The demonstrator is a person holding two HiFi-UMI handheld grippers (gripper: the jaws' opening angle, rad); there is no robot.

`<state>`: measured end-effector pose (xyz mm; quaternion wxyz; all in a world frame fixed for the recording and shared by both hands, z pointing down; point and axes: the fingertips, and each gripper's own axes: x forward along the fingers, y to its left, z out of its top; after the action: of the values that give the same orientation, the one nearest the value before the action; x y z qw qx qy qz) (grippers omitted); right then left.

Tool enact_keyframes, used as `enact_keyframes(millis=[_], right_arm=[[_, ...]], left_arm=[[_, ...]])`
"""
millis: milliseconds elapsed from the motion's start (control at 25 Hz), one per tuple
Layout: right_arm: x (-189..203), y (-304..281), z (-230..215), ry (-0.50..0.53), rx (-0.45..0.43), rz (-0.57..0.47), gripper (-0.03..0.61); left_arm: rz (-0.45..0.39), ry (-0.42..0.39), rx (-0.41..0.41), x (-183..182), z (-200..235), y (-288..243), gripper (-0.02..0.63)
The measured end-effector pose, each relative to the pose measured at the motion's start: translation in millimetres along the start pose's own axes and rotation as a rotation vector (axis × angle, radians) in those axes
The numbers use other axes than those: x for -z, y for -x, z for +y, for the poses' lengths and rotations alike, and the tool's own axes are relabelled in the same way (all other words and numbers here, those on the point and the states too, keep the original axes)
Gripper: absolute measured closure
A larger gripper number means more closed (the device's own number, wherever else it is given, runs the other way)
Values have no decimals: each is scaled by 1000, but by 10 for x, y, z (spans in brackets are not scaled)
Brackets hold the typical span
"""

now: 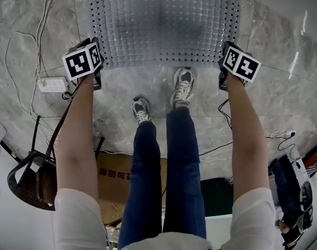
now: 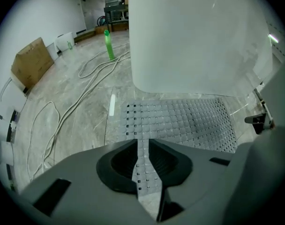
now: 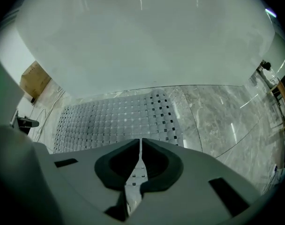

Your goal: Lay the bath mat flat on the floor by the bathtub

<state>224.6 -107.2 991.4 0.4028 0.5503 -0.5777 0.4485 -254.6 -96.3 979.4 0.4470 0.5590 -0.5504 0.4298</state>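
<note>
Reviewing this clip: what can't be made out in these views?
1. Head view: the marker cubes hide where the left gripper and right gripper pinch the bath mat.
2. Both gripper views: the rim of the bathtub is cut off by the top edge.
3. Head view: the print on the cardboard box is partly hidden by the person's leg and too small to read.

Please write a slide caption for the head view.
Left gripper and right gripper each hold a near corner of the grey bath mat.
</note>
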Motion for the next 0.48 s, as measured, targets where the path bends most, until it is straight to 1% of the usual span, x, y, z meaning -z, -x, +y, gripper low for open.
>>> enact_keyframes(millis=[80,160,480], right_arm=[[6,79,73,0,-19,0,539],[1,156,140,5,-34,-5,540],[-69,554,385,30,-59,-25,546]], left_arm=[[3,6,6,4,-40,84,546],[-2,14,17,-6,-97,158,558],[2,-15,47,2,-277,532,572]])
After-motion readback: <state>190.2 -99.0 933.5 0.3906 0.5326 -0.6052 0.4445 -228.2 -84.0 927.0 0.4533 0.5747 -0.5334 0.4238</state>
